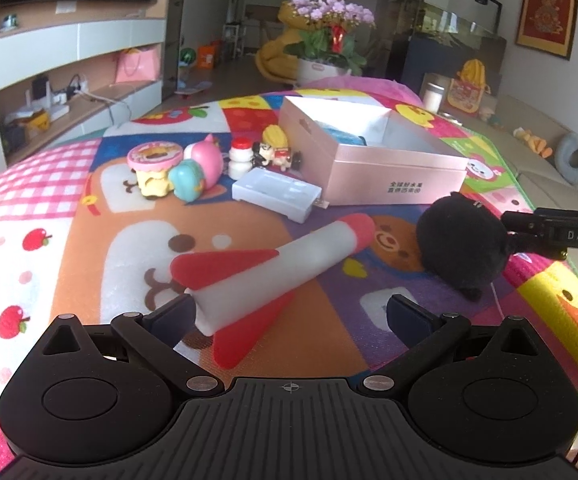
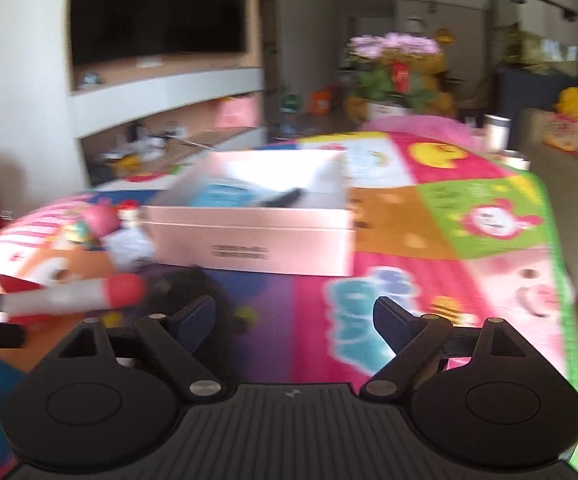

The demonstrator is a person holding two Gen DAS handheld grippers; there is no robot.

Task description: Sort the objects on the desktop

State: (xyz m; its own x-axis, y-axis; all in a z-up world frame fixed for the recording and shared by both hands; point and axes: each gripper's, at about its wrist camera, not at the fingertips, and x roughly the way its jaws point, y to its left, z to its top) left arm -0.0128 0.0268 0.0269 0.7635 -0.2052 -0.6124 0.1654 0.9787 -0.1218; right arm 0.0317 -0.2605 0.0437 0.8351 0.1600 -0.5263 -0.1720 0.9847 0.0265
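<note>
While the left gripper [image 1: 289, 312] is hovering low over the patchwork play mat [image 1: 89, 208], its two fingers are standing wide apart with nothing between the pads; the tail of a foam rocket [image 1: 273, 264] is lying just ahead of the left finger [image 1: 173, 316], white body and red fins resting flat on the mat, red nose pointing toward the pink box [image 1: 373, 152]

The pink box is sitting open near the middle of the mat, a blue item partly showing inside. A clear plastic case [image 1: 277, 194] is lying against its near left corner. Left of that a cluster of small toys is crowding together: a yellow-haired figurine [image 1: 275, 146], a small white bottle with red cap [image 1: 241, 158], a pink squishy [image 1: 205, 160], a teal squishy [image 1: 187, 184], a pink-lidded cup toy [image 1: 155, 168]

A black plush [image 1: 461, 240] is resting on the mat right of the rocket's nose, and the right gripper's finger [image 1: 553, 234] is reaching in at its right side, seemingly touching the fur; contact is hard to confirm

Right wrist view is heavily motion-blurred. The right gripper [image 2: 294, 320] is showing fingers spread well apart, holding nothing. The box [image 2: 249, 228] is lying straight ahead, the rocket [image 2: 77, 292] at far left, a dark blurred shape by the left finger that I cannot identify

Potted pink flowers [image 1: 331, 16] are standing beyond the mat
</note>
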